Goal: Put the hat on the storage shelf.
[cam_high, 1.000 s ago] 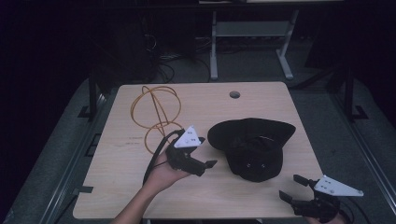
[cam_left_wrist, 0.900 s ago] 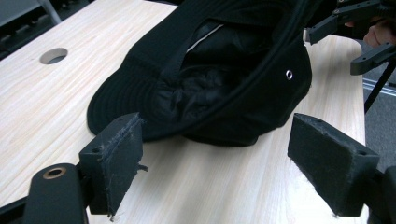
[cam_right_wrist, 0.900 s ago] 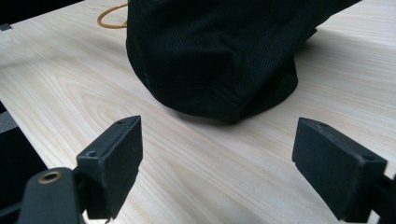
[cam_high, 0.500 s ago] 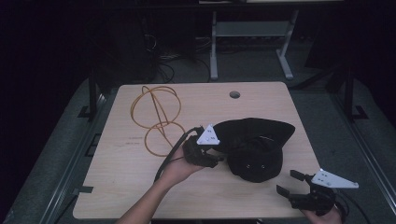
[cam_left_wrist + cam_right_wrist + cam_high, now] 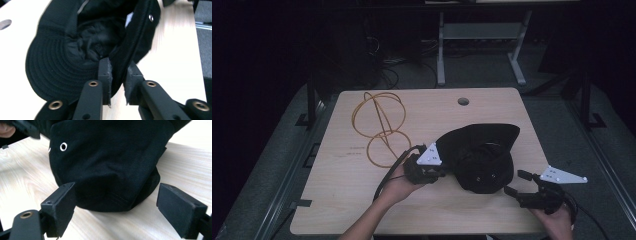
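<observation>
One hat (image 5: 75, 50) edge between pads

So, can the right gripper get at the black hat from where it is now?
Probably yes. The right gripper stands open just beside the black hat, and bare table lies between them. The left gripper pinches the hat's far edge, out of the way.
</observation>
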`<state>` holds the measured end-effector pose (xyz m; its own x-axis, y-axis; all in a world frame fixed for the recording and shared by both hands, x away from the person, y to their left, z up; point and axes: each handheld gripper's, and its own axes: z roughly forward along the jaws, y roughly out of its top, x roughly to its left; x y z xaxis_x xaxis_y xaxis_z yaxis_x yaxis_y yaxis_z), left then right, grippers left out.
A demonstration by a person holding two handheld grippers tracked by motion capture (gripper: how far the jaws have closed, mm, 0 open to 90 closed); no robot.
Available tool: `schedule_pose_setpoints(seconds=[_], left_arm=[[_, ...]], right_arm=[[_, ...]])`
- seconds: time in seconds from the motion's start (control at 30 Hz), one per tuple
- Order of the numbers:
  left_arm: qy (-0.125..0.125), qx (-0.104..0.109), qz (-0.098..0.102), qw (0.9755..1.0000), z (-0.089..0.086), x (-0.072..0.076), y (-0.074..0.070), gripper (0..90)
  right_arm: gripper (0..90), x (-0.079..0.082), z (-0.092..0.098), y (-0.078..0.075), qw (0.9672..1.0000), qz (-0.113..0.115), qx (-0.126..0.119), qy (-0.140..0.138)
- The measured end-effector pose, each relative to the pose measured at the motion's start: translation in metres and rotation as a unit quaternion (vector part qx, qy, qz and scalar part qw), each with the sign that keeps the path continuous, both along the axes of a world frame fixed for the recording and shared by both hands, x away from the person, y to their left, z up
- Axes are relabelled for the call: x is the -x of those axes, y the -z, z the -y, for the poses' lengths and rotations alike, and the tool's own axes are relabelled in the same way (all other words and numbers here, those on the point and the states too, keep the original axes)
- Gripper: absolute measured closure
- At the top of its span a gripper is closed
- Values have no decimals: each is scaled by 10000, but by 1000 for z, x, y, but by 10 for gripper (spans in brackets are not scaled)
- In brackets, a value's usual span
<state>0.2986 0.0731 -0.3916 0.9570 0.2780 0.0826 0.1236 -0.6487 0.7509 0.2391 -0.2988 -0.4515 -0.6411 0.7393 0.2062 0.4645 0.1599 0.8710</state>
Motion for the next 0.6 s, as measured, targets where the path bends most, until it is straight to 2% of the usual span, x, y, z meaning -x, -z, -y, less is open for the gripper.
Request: schedule_pose_setpoints(seconds=[0.17, 0.23, 0.27, 0.37, 0.47, 0.53, 0.6], left_arm=[[86, -8, -65, 9999, -6, 4, 12, 851], [103, -14, -73, 9999, -9, 5, 15, 853], [76, 48, -112, 9999, -10, 5, 16, 854], [121, 7, -118, 9999, -12, 6, 19, 855], [116, 33, -160, 9998, -14, 8, 22, 856], [121, 54, -185, 9997, -15, 8, 24, 856], [131, 53, -213, 9997, -16, 8, 26, 856]], right_arm=[[159, -10, -3, 0, 9999, -62, -76, -39], [161, -15, -5, 0, 9999, -79, -100, -88], [168, -19, -7, 0, 9998, -89, -147, -118], [183, -29, -12, 0, 9995, -125, -177, -212], [251, -37, -17, 0, 9989, -187, -297, -319], [343, -40, -20, 0, 9983, -186, -384, -409], [441, -41, -25, 0, 9985, -135, -321, -430]])
